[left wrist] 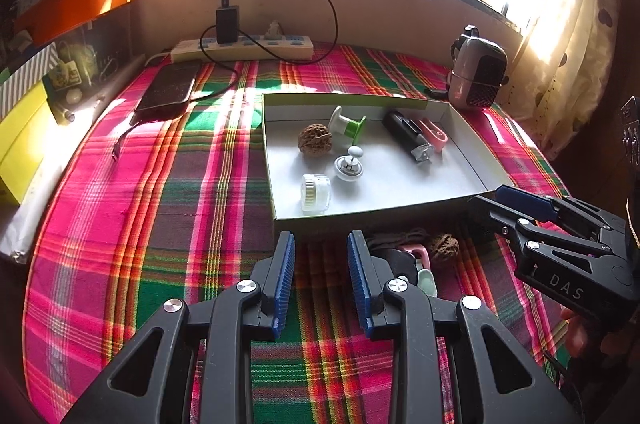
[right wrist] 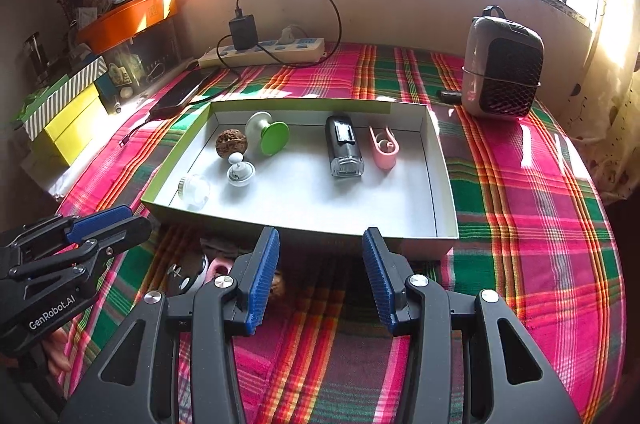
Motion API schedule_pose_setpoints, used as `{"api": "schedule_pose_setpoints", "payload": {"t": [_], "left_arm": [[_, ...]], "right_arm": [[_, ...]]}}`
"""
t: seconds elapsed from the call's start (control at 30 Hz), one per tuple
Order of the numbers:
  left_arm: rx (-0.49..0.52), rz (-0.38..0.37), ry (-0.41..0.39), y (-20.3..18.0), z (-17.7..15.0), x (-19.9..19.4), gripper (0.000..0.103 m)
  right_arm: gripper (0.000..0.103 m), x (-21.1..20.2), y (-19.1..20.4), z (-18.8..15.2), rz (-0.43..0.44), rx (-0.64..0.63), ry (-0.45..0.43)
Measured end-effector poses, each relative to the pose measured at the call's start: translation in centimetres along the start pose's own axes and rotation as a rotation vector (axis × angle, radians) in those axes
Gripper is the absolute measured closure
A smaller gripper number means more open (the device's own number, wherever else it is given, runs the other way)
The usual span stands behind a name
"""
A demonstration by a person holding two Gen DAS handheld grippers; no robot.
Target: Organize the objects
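Note:
A shallow white box tray (left wrist: 384, 184) (right wrist: 340, 204) lies on the plaid cloth. It holds a walnut (left wrist: 315, 140) (right wrist: 231, 142), a green-and-white spool (left wrist: 347, 124) (right wrist: 268, 134), a black device (left wrist: 406, 136) (right wrist: 344, 148), a pink clip (left wrist: 434, 135) (right wrist: 384, 148), a white knob (left wrist: 349, 164) (right wrist: 240, 172) and a small clear jar (left wrist: 316, 192) (right wrist: 195, 190). Just in front of the tray sit a second walnut (left wrist: 444, 244) (right wrist: 278, 284), a pink piece (left wrist: 418, 252) (right wrist: 220, 268) and a dark round item (left wrist: 394, 260). My left gripper (left wrist: 320, 240) (right wrist: 138, 216) and right gripper (right wrist: 320, 236) (left wrist: 496, 198) hover open and empty near the tray's front wall.
At the back lie a power strip (left wrist: 244, 48) with a black charger and cable, a phone (left wrist: 170, 88) and a small heater (right wrist: 502, 64). Yellow and striped boxes (right wrist: 64, 120) and an orange bin (right wrist: 128, 16) crowd the left edge. A curtain hangs at the right.

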State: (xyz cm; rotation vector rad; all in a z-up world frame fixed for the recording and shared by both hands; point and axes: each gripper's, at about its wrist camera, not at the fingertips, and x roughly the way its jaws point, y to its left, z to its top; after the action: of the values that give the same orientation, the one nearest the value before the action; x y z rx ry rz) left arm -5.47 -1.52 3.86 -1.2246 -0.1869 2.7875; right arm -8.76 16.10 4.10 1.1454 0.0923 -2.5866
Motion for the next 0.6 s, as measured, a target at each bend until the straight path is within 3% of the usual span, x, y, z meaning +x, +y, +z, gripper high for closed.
{"api": "schedule_pose_setpoints", "payload": {"t": [0.43, 0.6], "left_arm": [[-0.012, -0.15, 0.049, -0.3, -2.0, 0.3, 0.071], [0.022, -0.173, 0.06, -1.3, -2.2, 0.5, 0.07]], "right_arm": [[0.058, -0.3, 0.2, -2.4, 0.021, -0.015, 0.025], [0.058, -0.2, -0.1, -2.8, 0.018, -0.002, 0.033]]}}
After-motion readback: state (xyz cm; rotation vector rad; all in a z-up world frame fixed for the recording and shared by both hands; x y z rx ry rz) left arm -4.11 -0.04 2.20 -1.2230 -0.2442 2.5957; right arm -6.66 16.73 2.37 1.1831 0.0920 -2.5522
